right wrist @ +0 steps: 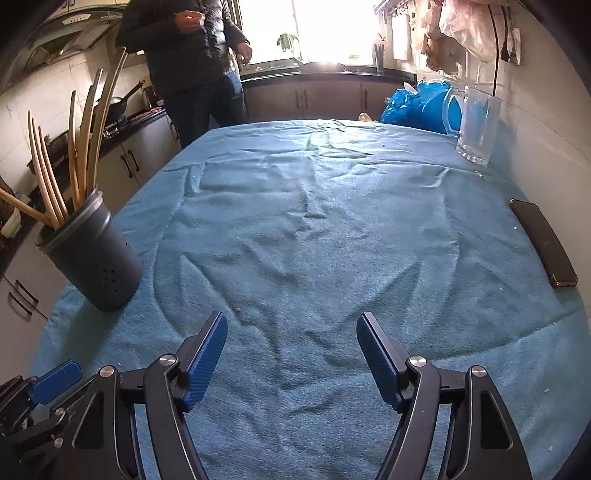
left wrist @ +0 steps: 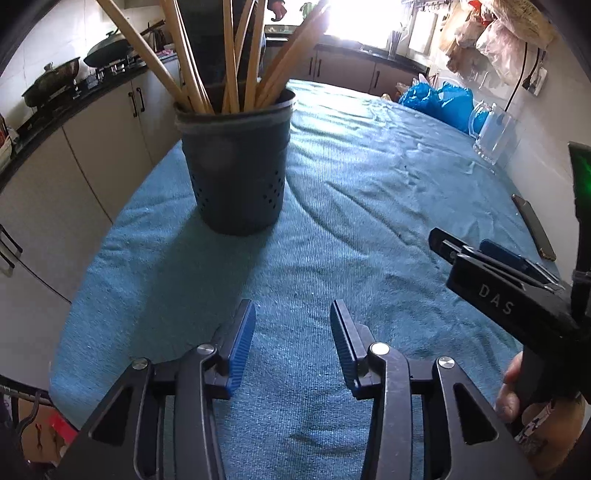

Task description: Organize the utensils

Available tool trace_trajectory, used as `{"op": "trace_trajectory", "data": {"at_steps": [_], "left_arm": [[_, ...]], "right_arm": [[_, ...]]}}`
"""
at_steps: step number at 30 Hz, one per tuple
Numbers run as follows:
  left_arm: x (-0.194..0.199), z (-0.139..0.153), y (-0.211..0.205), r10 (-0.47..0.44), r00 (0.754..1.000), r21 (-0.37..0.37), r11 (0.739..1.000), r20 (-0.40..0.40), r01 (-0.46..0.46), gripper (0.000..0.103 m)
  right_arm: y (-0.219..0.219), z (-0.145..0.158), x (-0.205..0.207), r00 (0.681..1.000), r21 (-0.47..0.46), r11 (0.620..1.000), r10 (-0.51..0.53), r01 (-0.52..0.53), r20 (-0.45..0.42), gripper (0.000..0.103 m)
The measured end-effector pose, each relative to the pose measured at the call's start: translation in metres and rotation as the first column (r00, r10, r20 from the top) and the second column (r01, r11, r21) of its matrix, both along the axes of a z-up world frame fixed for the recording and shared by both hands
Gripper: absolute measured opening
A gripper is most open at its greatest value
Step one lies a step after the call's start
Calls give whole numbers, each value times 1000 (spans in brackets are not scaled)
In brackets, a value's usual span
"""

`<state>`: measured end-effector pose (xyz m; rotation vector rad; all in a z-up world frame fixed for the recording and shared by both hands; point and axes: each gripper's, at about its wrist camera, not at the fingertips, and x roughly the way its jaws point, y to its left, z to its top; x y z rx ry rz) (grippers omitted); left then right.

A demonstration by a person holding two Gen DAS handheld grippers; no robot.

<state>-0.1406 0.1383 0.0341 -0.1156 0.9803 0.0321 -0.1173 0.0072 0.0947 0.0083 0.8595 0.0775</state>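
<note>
We see a dark round holder standing upright on the blue-covered surface, at its left side in the right view, with small holes low on its wall. A bunch of long wooden chopsticks stands in it, leaning outward and fanning well above the rim.

A big blue cloth covers the table. It has many wrinkles. A dark phone lies flat on the cloth, at its right edge by the wall. A clear glass jug stands on the cloth at its far right corner. Blue plastic bags sit just behind the jug. A person in a dark jacket stands past the far left end of the cloth. Pans sit on the stove, left of the cloth. A bright window shines far behind the cloth.
</note>
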Motion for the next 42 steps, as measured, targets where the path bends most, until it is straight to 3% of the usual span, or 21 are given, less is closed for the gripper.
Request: {"op": "trace_trajectory", "data": {"at_steps": [10, 19, 42], "left_arm": [[0, -9, -10, -16, 999, 8, 1000, -34, 17, 41], [4, -13, -17, -18, 999, 37, 999, -42, 19, 49], [10, -23, -41, -38, 999, 99, 994, -35, 41, 89]], "right_arm": [[-7, 1, -6, 1000, -38, 999, -25, 25, -6, 77], [-15, 2, -12, 999, -32, 999, -32, 32, 1, 80], [-40, -3, -13, 997, 3, 997, -73, 73, -12, 80]]}}
